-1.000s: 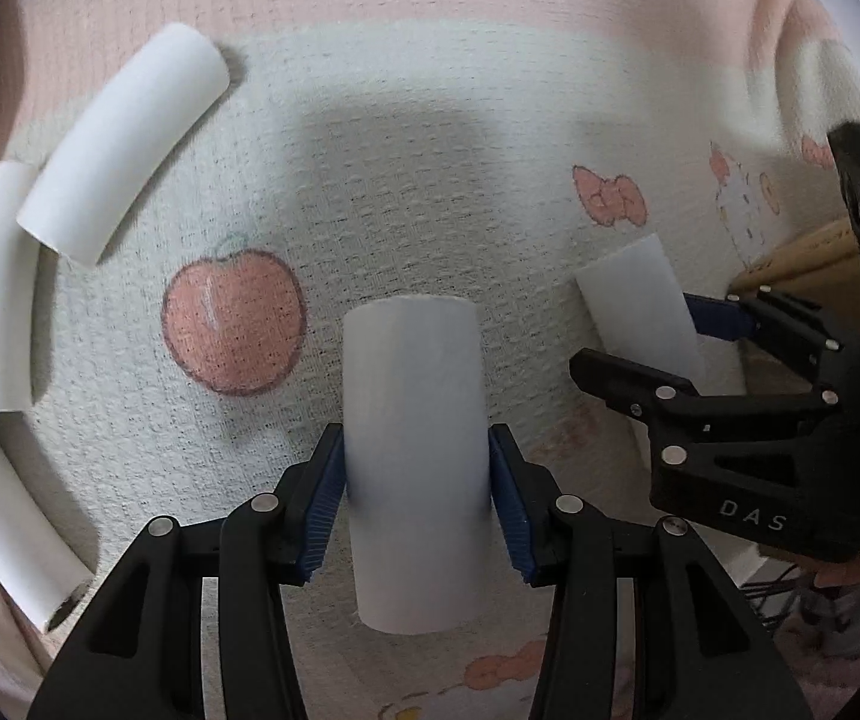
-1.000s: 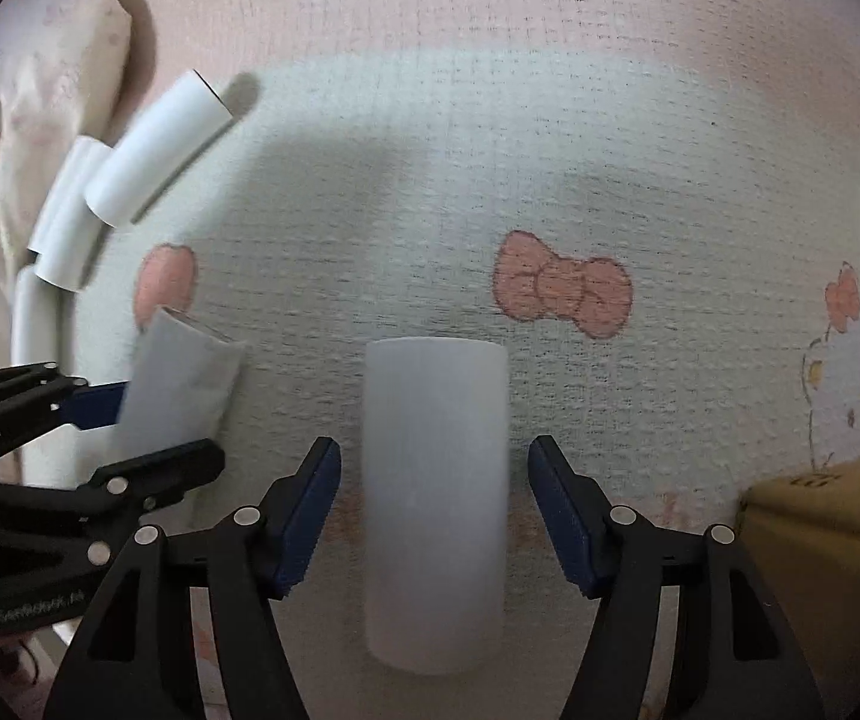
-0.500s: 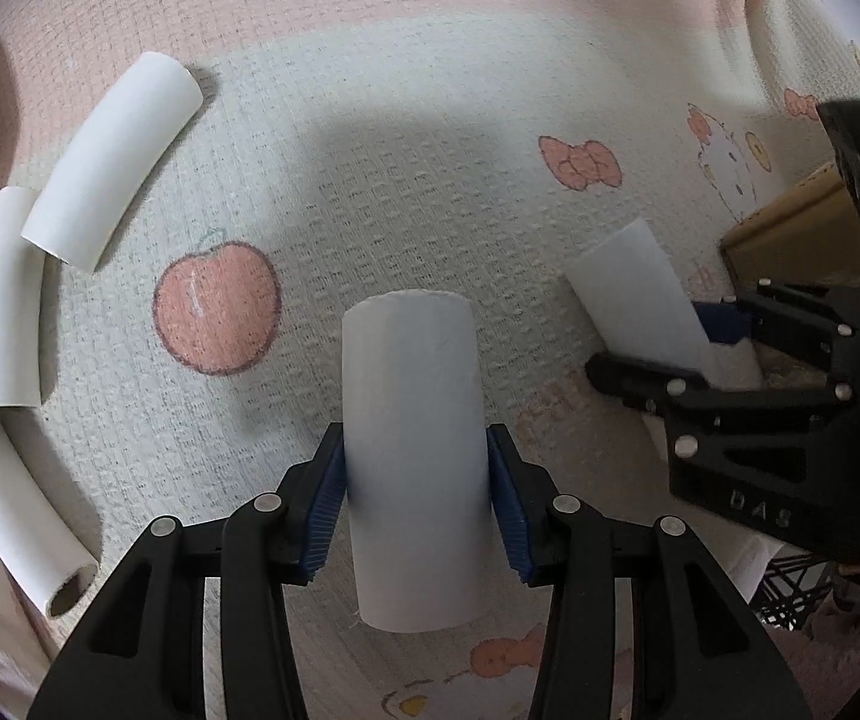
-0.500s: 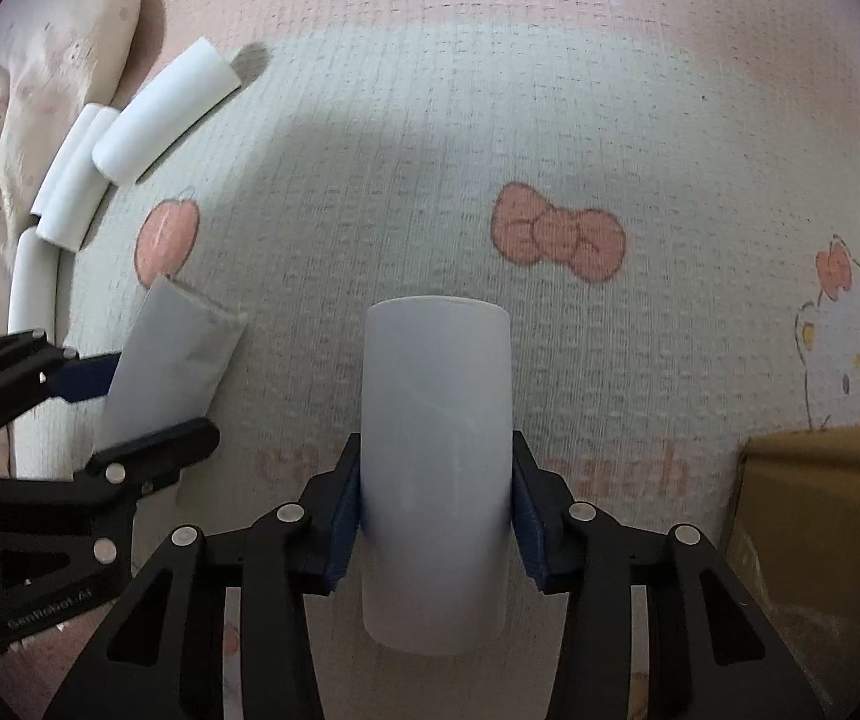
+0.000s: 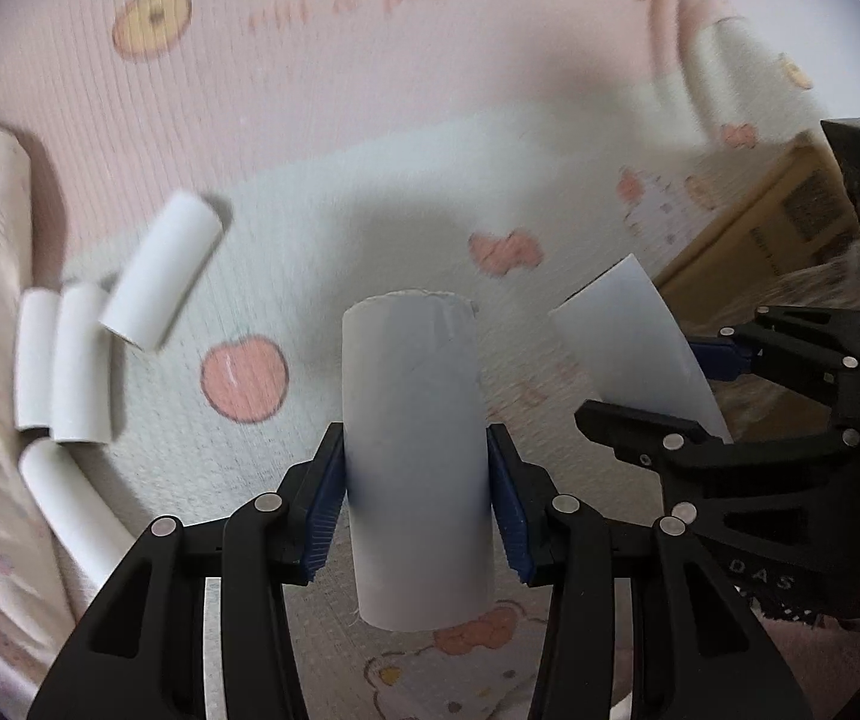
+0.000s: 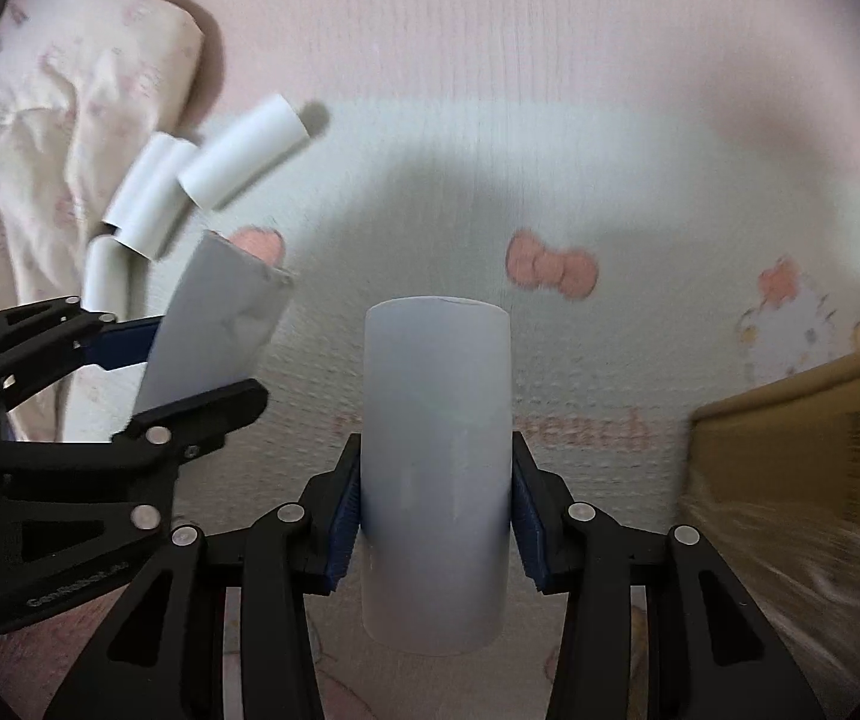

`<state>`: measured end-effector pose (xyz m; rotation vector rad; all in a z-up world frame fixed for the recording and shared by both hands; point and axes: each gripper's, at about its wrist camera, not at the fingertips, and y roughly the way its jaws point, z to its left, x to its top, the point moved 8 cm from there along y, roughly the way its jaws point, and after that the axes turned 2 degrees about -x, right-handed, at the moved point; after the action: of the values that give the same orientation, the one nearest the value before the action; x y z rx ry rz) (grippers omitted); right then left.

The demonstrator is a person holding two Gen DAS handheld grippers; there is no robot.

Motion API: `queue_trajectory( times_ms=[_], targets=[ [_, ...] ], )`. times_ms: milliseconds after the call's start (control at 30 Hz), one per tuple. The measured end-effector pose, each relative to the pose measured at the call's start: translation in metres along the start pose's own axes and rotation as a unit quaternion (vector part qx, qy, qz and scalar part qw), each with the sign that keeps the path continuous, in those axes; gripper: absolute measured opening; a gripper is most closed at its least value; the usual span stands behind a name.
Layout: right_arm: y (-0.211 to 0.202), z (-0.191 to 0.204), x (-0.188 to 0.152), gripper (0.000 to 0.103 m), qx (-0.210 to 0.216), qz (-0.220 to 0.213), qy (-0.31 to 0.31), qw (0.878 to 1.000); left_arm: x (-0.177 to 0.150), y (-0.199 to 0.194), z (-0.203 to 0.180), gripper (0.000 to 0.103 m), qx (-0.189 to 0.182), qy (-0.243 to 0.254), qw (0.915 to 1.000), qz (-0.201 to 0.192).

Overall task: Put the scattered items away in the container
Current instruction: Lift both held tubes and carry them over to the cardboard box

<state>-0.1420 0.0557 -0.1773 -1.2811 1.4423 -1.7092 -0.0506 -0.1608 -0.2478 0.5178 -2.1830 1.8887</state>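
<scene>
Partly blurred: cardboard box (image 6: 802, 438) cut off; each hand-held gripper clamps tube.

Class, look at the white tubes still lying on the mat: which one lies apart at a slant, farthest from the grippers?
The slanted tube, topmost of the loose group. It lies diagonally, while the two tubes below it lie side by side, touching.

Home: cartoon-print bed blanket (image 5: 370, 120)

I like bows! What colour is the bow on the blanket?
Pinkish-orange bow, clearest in the right wrist view.
</scene>
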Motion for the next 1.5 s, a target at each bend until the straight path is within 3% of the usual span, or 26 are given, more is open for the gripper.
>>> queue_trajectory(
  times_ms=[267,400,533,633,700,800,900,1033,1133,1300,1500],
  targets=[
    [-0.097,-0.013,0.007,0.042,0.004,-0.077,-0.013,0.997,0.038,-0.055,-0.051,0.049,0.003,0.054,0.9954,-0.080],
    [-0.145,-0.037,0.005,0.042,0.057,-0.110,0.027,0.992,0.065,-0.079,-0.089,0.049,0.002,0.119,0.9870,-0.108],
    [-0.194,-0.069,0.003,0.042,0.077,-0.143,0.054,0.985,0.093,-0.110,-0.142,0.049,-0.009,0.215,0.9681,-0.129],
    [-0.225,-0.098,0.006,0.042,0.055,-0.160,0.057,0.984,0.116,-0.130,-0.181,0.049,-0.022,0.271,0.9520,-0.142],
    [-0.238,-0.131,0.006,0.042,0.017,-0.151,0.067,0.986,0.131,-0.136,-0.202,0.049,-0.042,0.294,0.9443,-0.142],
    [-0.239,-0.174,0.009,0.042,-0.043,-0.122,0.096,0.987,0.149,-0.134,-0.238,0.049,-0.068,0.325,0.9373,-0.106],
    [-0.228,-0.204,0.014,0.042,-0.053,-0.085,0.107,0.989,0.158,-0.120,-0.268,0.049,-0.094,0.332,0.9371,-0.054],
    [-0.209,-0.222,0.010,0.042,-0.022,-0.043,0.127,0.991,0.162,-0.086,-0.284,0.049,-0.135,0.320,0.9376,-0.015],
    [-0.191,-0.222,0.008,0.042,-0.021,-0.044,0.110,0.993,0.153,-0.059,-0.285,0.049,-0.156,0.309,0.9382,-0.010],
    [-0.154,-0.214,-0.002,0.042,0.005,0.004,0.103,0.995,0.144,-0.028,-0.297,0.049,-0.181,0.304,0.9351,0.029],
    [-0.117,-0.209,-0.019,0.042,0.011,0.048,0.116,0.992,0.129,-0.008,-0.301,0.049,-0.174,0.327,0.9269,0.060]
  ],
)
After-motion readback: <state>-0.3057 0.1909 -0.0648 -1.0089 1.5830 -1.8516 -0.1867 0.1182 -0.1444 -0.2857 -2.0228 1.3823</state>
